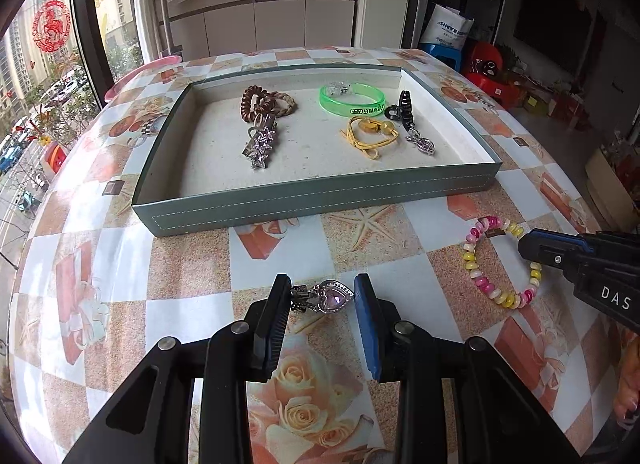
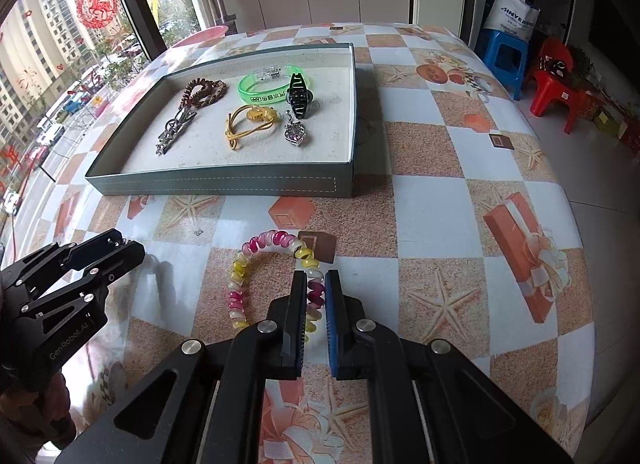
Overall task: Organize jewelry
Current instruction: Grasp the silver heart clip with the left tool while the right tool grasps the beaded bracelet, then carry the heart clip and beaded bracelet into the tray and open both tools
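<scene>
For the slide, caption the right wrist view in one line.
Right gripper shut on the pink-and-yellow coil bracelet on the table, near the jewelry tray.

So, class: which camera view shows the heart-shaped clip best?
The left wrist view: the heart clip sits close up between the left tool's pads. The right wrist view hides it behind that tool.

One tray (image 1: 320, 199), two heart clips (image 1: 334, 298), two spiral hair ties (image 2: 276, 276), one green bangle (image 1: 352, 99), two grippers (image 1: 322, 292)
</scene>
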